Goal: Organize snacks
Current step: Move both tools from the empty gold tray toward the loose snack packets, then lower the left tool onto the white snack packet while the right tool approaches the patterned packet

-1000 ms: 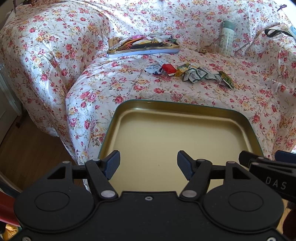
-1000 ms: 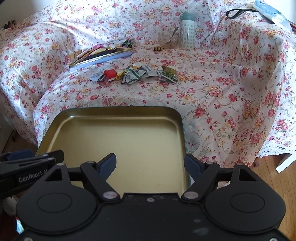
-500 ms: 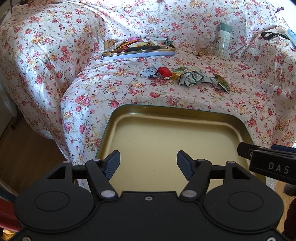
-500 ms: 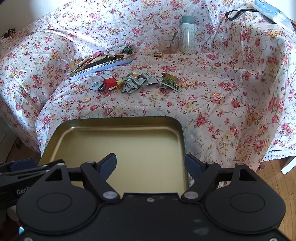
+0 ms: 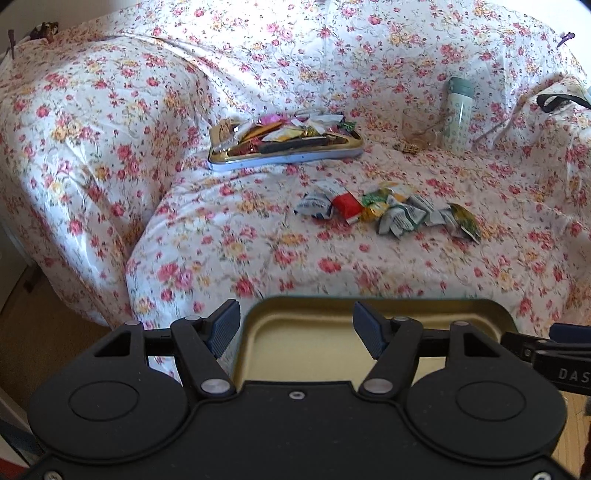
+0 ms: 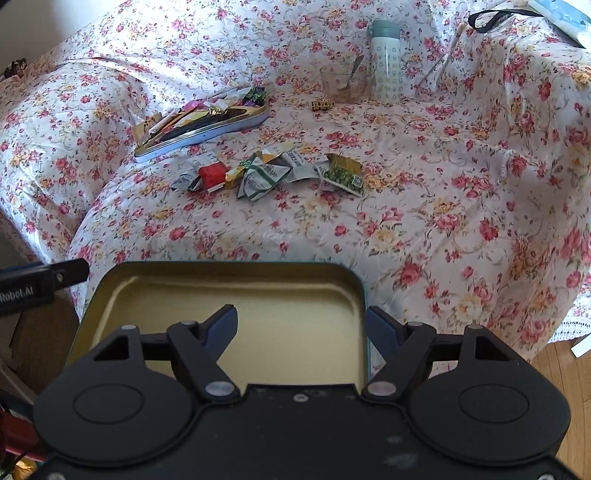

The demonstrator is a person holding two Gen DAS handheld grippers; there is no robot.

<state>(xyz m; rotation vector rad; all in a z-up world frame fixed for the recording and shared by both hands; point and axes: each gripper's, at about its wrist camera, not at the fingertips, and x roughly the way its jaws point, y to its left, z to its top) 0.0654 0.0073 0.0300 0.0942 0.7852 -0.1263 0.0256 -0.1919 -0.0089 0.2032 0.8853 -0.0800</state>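
An empty gold tin tray [image 5: 480, 308] [image 6: 229, 267] lies just before the flowered sofa seat; what it rests on is hidden. My left gripper [image 5: 295, 328] is open over the tray's left end, its left finger outside the rim. My right gripper [image 6: 303, 328] is open over the right end, its right finger outside the rim. Neither holds anything. Loose snack packets [image 5: 388, 212] [image 6: 266, 173], one of them red [image 5: 347, 205], lie mid-seat. Behind them a second tin [image 5: 284, 155] [image 6: 207, 134] is heaped with snacks.
A pale bottle [image 5: 460, 114] [image 6: 386, 59] and a glass with a spoon [image 6: 343, 83] stand at the back right of the seat. A black strap [image 6: 491, 16] lies on the right armrest. Wooden floor [image 6: 561, 369] shows at the right.
Both grippers have drawn back from the sofa, so the empty tray sits lower in both views and more of the seat shows. Both stayed open.
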